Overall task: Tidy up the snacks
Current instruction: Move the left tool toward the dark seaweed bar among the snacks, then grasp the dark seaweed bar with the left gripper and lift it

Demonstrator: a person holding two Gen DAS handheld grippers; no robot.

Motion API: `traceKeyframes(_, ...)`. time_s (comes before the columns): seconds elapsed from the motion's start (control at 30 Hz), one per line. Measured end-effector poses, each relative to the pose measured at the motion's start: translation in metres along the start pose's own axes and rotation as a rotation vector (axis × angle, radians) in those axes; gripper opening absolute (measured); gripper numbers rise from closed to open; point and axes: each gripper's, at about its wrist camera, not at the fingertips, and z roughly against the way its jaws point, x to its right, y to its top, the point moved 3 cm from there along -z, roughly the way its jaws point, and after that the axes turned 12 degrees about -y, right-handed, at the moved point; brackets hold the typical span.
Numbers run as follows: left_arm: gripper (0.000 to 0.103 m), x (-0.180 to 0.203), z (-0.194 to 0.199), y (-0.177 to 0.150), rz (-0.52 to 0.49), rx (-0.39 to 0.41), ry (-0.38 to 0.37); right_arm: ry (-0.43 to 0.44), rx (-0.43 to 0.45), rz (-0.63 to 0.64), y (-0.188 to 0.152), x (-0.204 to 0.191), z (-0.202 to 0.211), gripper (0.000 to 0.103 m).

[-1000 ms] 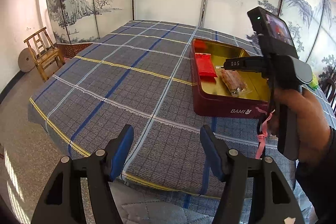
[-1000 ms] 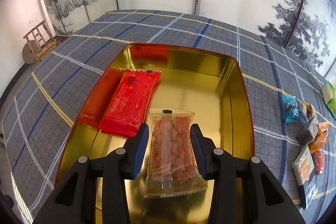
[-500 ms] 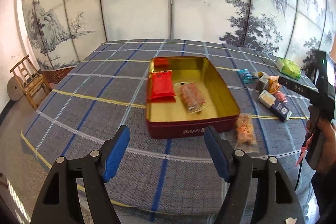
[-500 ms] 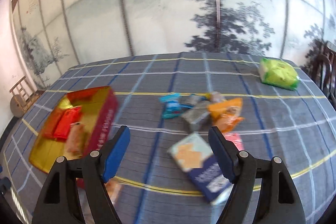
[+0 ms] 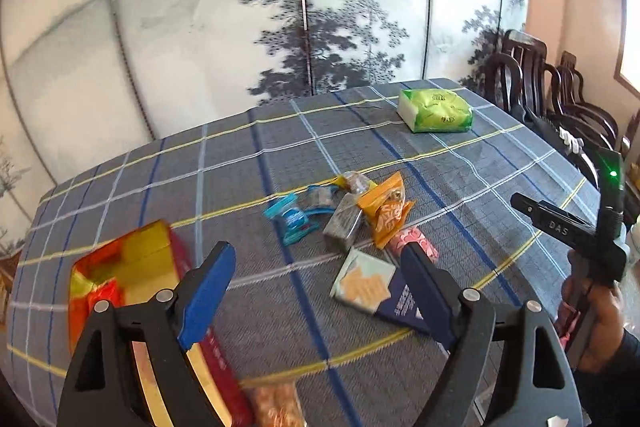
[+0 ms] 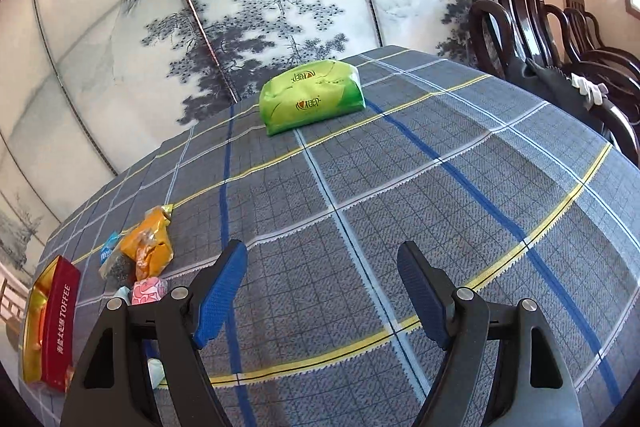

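Observation:
My left gripper [image 5: 316, 291] is open and empty above the table's near edge. Beyond it lies a heap of snacks: a pale box with a dark end [image 5: 370, 287], an orange packet [image 5: 386, 213], a grey packet [image 5: 342, 225], a blue wrapper [image 5: 294, 221] and a pink sweet [image 5: 414, 241]. The red and gold tin [image 5: 160, 255] sits at the left with a red packet [image 5: 104, 297] inside. A clear packet of snacks [image 5: 276, 405] lies by the tin's near wall. My right gripper [image 6: 322, 291] is open and empty over bare cloth; its body [image 5: 576, 235] shows at the right of the left wrist view.
A green tissue pack [image 6: 312, 95] lies at the far side of the checked tablecloth [image 6: 440, 195]. Dark wooden chairs [image 6: 540, 27] stand along the right edge. A painted folding screen [image 5: 280, 27] closes the back. The tin [image 6: 56, 323] and snack heap [image 6: 148, 251] sit left in the right wrist view.
Both grippers have swung right, away from the tin. The right gripper let go of the clear packet in the tin and now faces the green pack. Both stay open.

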Motion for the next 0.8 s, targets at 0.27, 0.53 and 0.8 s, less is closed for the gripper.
traceKeyframes(0.27, 0.067, -0.007, -0.100, 0.007, -0.030, -0.188, -0.015, 0.087, -0.014, -0.087, -0.005, 0.015, -0.002, 0.078)
traceKeyframes(0.53, 0.059, -0.008, -0.133, 0.012, -0.043, -0.251, 0.020, 0.096, -0.025, -0.104, -0.004, 0.016, -0.004, 0.078)
traceKeyframes(0.8, 0.023, -0.015, -0.149, 0.005, 0.018, -0.300, 0.017, 0.096, -0.032, -0.097, -0.004, 0.014, -0.003, 0.078)
